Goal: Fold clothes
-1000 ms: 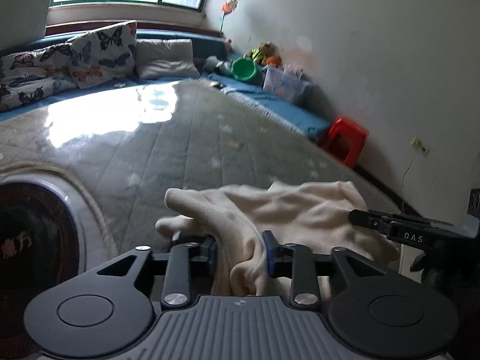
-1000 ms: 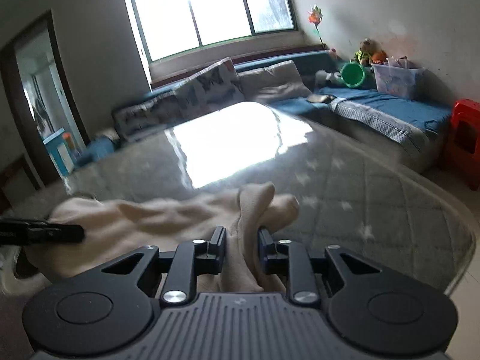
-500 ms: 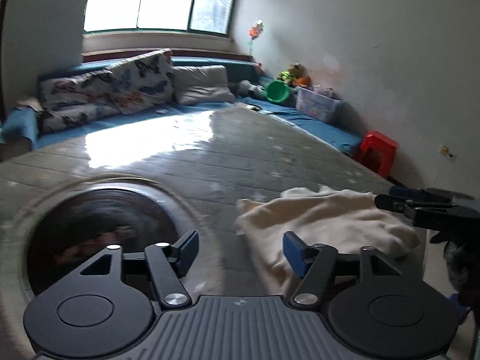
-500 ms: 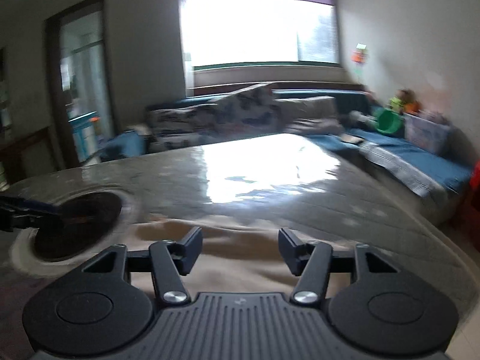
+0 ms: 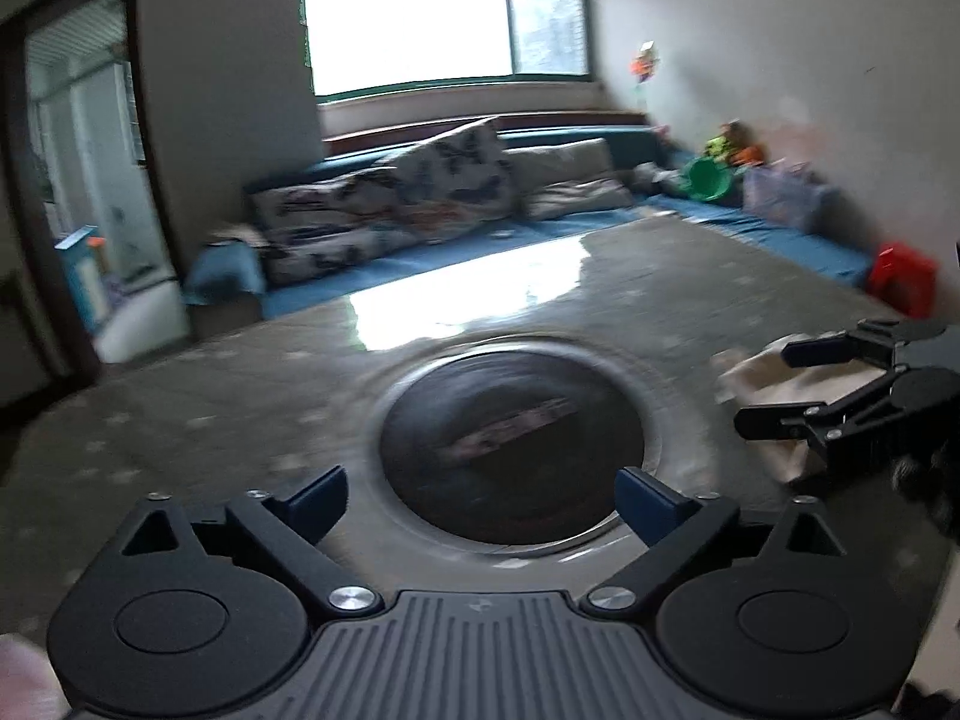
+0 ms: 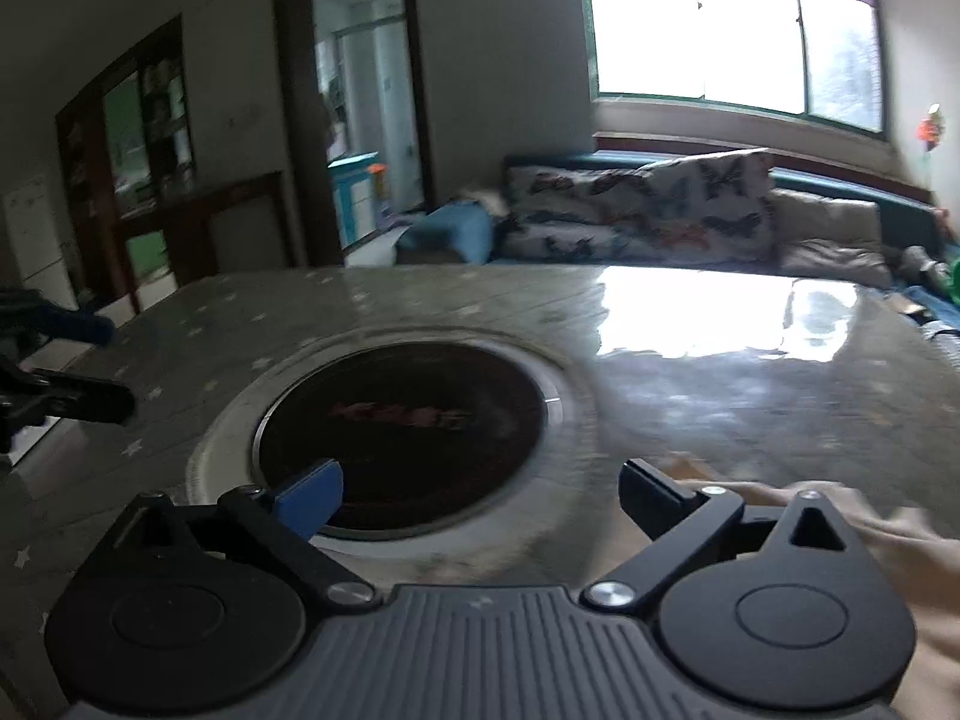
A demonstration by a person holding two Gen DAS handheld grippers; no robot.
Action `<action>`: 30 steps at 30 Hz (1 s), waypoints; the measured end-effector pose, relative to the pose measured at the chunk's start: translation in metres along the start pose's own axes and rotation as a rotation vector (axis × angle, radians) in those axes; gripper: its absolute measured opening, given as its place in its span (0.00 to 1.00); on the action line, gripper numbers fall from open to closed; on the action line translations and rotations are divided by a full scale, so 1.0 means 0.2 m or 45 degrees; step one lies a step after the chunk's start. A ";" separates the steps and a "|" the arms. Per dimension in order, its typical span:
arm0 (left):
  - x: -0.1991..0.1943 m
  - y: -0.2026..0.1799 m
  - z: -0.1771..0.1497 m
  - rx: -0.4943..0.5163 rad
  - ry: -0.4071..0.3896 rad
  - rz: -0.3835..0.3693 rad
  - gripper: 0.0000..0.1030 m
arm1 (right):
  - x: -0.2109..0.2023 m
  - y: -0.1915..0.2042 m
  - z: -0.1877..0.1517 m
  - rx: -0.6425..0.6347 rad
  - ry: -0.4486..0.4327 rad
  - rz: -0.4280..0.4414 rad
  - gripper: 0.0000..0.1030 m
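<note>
Both grippers hang over the grey quilted table, jaws spreading with nothing between them. The left gripper [image 5: 480, 495] and right gripper [image 6: 480, 495] face a dark round inset [image 5: 513, 444]. The cream garment [image 6: 900, 546] lies released beside the right one. Beyond, a butterfly-print cushion [image 6: 648, 210] sits under the window [image 5: 444, 18].

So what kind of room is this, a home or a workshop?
Most likely a home living room: a long blue bench sofa with butterfly-print cushions under a wide window, and a large glass-topped table with a round dark inset.

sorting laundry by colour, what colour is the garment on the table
Cream, a plain pale off-white garment; it shows best in the left wrist view, lying beside the right gripper.
</note>
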State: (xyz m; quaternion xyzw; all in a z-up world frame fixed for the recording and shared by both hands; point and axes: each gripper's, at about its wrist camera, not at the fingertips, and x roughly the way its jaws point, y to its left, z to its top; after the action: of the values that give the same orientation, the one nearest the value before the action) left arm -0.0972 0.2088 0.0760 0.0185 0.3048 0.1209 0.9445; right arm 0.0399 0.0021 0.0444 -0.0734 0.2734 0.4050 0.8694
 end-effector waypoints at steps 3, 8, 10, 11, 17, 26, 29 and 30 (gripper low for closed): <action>-0.02 0.07 -0.08 -0.019 -0.008 0.078 1.00 | 0.09 0.08 0.01 -0.025 0.028 0.029 1.00; 0.07 0.14 -0.25 -0.160 0.018 0.187 1.00 | 0.21 0.16 -0.01 -0.060 0.063 0.019 1.00; 0.13 0.15 -0.31 -0.206 0.039 0.223 1.00 | 0.24 0.16 -0.02 -0.057 0.071 0.011 1.00; 0.15 0.16 -0.34 -0.219 0.047 0.246 1.00 | 0.25 0.16 -0.03 -0.055 0.076 0.006 1.00; 0.25 0.20 -0.42 -0.287 0.068 0.362 1.00 | 0.31 0.15 -0.08 -0.053 0.102 -0.024 1.00; 0.31 0.24 -0.42 -0.325 0.104 0.401 1.00 | 0.39 0.14 -0.12 -0.035 0.175 -0.001 1.00; 0.32 0.25 -0.41 -0.346 0.116 0.399 1.00 | 0.41 0.13 -0.13 -0.038 0.195 0.006 1.00; 0.32 0.25 -0.41 -0.355 0.119 0.398 1.00 | 0.41 0.14 -0.13 -0.040 0.194 0.009 1.00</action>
State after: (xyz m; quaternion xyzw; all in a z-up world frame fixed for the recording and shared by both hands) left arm -0.1064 0.2699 -0.0222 -0.0708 0.3221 0.3076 0.8925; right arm 0.0514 0.0649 -0.0188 -0.1168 0.3327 0.4056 0.8433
